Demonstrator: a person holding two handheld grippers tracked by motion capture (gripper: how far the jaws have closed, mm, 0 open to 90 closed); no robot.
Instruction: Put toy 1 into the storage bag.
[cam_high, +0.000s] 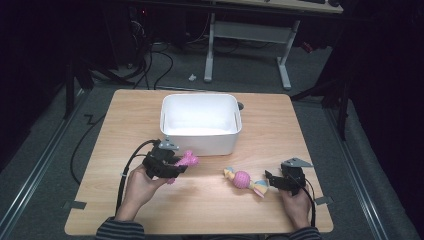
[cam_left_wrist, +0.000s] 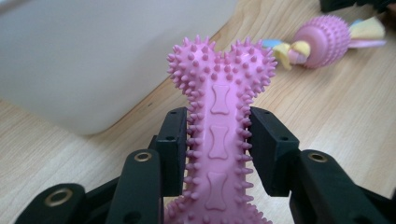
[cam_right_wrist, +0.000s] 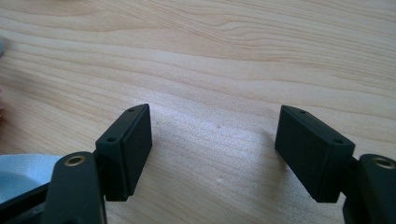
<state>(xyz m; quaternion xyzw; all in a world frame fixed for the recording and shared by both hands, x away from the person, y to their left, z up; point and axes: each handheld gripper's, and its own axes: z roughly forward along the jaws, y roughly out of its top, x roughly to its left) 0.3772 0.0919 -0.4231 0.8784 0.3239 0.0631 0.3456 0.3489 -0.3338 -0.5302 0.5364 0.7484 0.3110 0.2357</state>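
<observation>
Pink spiked bone (cam_left_wrist: 219, 135) clamped in left tongs (cam_left_wrist: 218, 149) (right tongs (cam_right_wrist: 215, 154) agape).

We see our left gripper (cam_left_wrist: 218, 154) clamped on a spiky pink bone toy (cam_left_wrist: 219, 112), white tub (cam_left_wrist: 93, 56) far left, knotted ball toy (cam_left_wrist: 322, 35) far right on the wooden table (cam_left_wrist: 336, 107).

On my desk (cam_high: 210, 210), which has a light wooden top, a white plastic bin (cam_high: 200, 123) stands near the far edge, in the middle. It is open on top and I see nothing inside it. Behind my desk the floor (cam_high: 60, 125) is grey carpet, with black cables (cam_high: 155, 65) lying on it. Farther back I see the white metal legs of another desk (cam_high: 250, 32).
</observation>
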